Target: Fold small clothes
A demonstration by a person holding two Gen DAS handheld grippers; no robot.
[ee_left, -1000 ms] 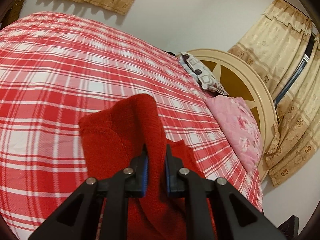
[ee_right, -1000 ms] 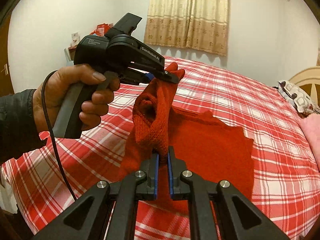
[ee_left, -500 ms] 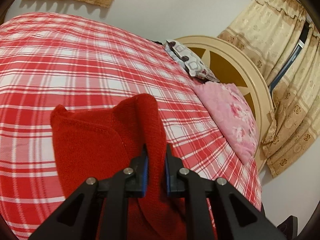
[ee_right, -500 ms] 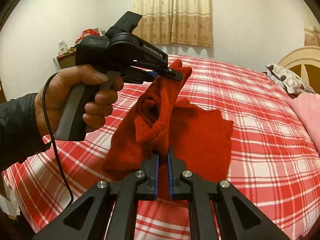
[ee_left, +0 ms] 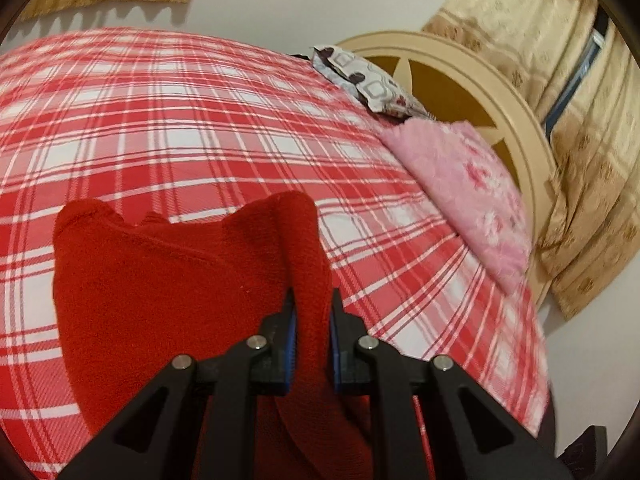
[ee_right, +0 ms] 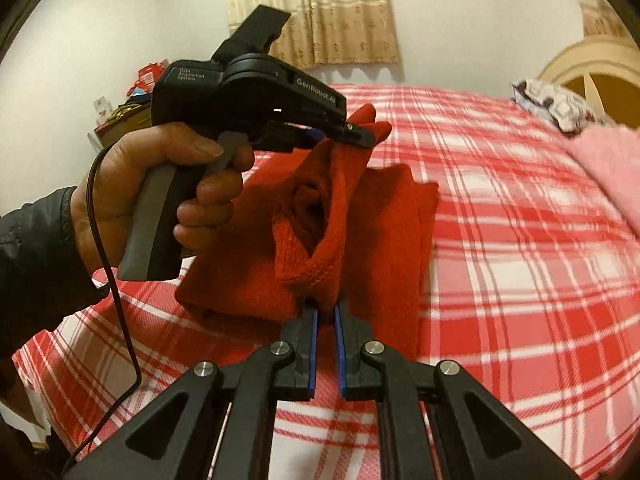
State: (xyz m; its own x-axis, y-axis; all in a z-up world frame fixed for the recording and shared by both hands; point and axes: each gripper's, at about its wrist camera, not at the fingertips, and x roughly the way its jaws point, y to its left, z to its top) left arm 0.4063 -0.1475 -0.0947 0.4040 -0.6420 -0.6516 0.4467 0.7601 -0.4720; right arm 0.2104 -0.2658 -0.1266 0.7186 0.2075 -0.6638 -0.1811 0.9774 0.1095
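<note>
Plaid bedspread [ee_left: 168, 128] — red knit sweater [ee_left: 160, 280], folded edge clamped in both grippers' fingers [ee_left: 289, 312].

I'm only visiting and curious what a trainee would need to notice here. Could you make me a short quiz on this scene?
1. True or false: both grippers have their jaws shut on the red knitted garment.
2. What covers the bed? A) plain blue sheet B) red-and-white plaid bedspread C) bare mattress
3. Fill in: a pink ____ lies by the headboard.

Key: 1 true: left gripper, right gripper. 2 B. 3 pillow.
</note>
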